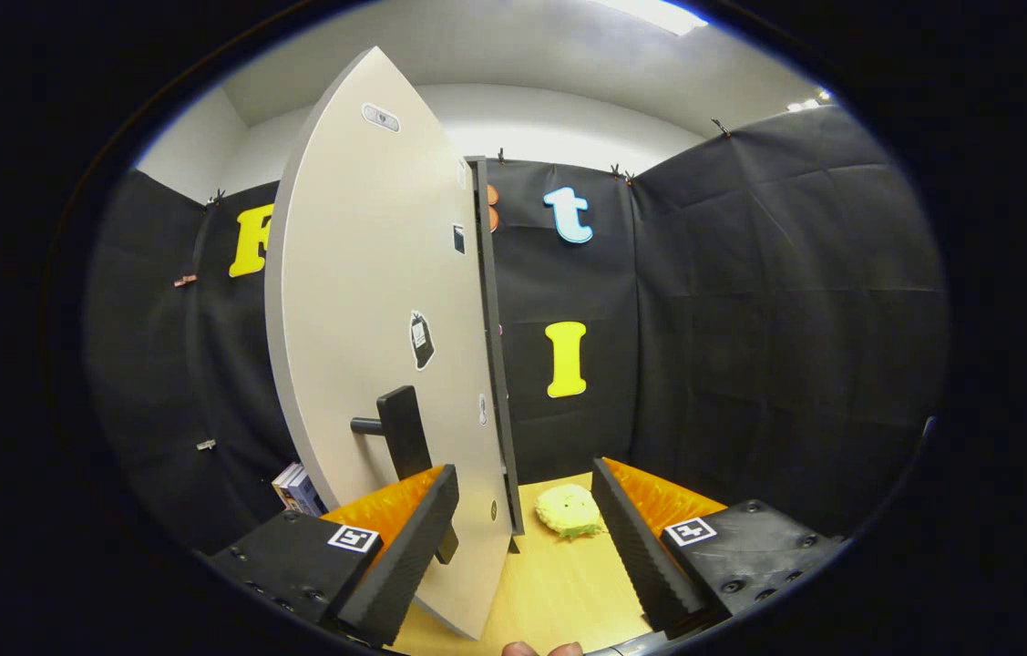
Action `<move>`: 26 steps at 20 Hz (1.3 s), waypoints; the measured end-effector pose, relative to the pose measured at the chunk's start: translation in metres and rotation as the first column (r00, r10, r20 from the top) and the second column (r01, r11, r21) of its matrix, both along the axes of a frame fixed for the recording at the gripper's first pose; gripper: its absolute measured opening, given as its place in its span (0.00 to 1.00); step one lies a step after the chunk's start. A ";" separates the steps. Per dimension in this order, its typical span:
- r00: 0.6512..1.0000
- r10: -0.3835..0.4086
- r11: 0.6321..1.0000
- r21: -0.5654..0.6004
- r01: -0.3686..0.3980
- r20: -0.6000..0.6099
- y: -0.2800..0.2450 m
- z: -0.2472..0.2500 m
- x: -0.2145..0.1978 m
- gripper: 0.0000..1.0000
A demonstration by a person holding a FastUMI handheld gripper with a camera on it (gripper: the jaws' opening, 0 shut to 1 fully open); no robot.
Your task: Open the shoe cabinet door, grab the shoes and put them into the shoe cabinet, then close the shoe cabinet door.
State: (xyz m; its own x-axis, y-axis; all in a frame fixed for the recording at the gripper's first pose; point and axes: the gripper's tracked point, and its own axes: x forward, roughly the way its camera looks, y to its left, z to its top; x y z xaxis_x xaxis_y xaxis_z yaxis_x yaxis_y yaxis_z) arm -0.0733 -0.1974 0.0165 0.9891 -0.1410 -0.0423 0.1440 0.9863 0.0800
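**A:** So where was the gripper at that point? Closed on anything?

**B:** Nope, the fingers were spread wide apart with nothing clamped. The cabinet door was swung out, and its bottom edge sat in the gap between the fingers, closer to the left one. The black handle stuck out from the door face just above and behind the left fingertip. Couldn't tell if it was actually touching.

**A:** Any shoes around?

**B:** There was a yellowish fuzzy slipper lying on the wooden floor, just beyond the fingers and a bit right of the door's edge.

**A:** Any writing on the door?

**B:** A few small stickers on it, way too tiny to read. Each finger had a square black-and-white marker on its base, just a pattern, no words.

**A:** Anything else?

**B:** Some books leaning behind the door on the left, spines unreadable. And a fingertip poking in at the very bottom.
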 end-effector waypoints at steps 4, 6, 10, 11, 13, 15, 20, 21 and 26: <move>0.999 0.049 0.999 0.010 -0.049 -0.001 0.060 -0.003 0.015 0.98; 0.997 0.078 0.997 0.013 -0.078 -0.002 0.085 -0.004 0.030 0.98; 0.993 0.115 0.993 -0.007 -0.115 -0.003 0.126 -0.009 0.069 0.98; 0.993 0.121 0.993 -0.005 -0.121 -0.004 0.134 -0.010 0.078 0.98; 0.992 0.125 0.992 -0.010 -0.125 0.003 0.145 -0.007 0.096 0.98; 0.991 0.134 0.991 -0.016 -0.134 0.002 0.159 -0.010 0.113 0.98; 0.989 0.148 0.989 0.000 -0.148 -0.029 0.171 -0.020 0.147 0.98; 0.988 0.149 0.989 0.008 -0.148 -0.035 0.171 -0.022 0.152 0.98; 0.986 0.158 0.987 -0.001 -0.158 -0.048 0.163 -0.027 0.157 0.98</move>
State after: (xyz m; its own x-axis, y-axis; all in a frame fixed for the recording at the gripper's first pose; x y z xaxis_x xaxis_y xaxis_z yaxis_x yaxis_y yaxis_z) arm 0.0841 -0.0348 -0.0107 0.9958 0.0170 -0.0898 -0.0105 0.9973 0.0725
